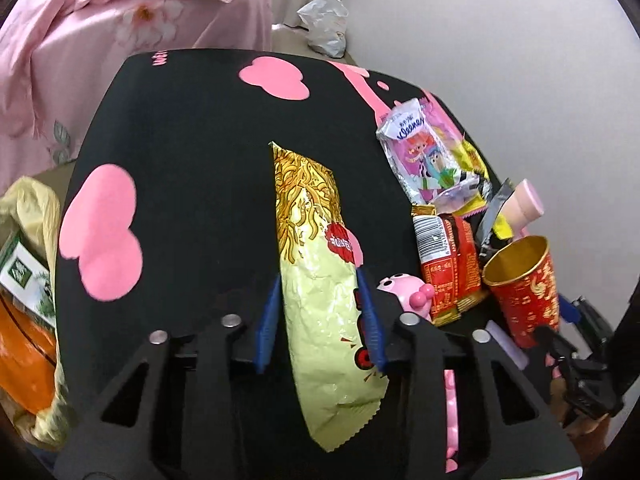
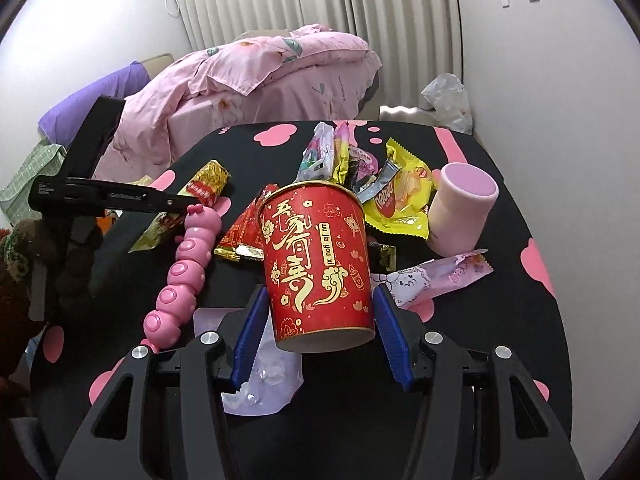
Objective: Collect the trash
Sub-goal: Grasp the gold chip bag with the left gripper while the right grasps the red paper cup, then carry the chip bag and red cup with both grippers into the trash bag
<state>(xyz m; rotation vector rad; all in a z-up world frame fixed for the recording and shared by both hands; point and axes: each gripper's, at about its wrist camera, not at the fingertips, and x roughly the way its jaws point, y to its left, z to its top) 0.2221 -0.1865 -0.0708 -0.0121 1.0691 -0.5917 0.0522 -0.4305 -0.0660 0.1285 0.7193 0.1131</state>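
2 claws are at work: the left gripper (image 1: 320, 320) pinches the noodle wrapper (image 1: 320, 280) mid-table (image 1: 180, 140); the right gripper (image 2: 320, 332) clasps the red cup (image 2: 320, 256) near the front edge. Best to lift the wrapper cleanly, then feed it into the steadied cup.

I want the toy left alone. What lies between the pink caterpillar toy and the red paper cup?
Red snack wrappers lie between the caterpillar toy and the red cup, seen in the right wrist view.

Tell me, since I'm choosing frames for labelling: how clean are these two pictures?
Left wrist view: sharp, glare on the noodle packet, dark rounded corners, table edge bowed. Right wrist view: sharp on the red cup, curtain lines bent by the lens, even light.
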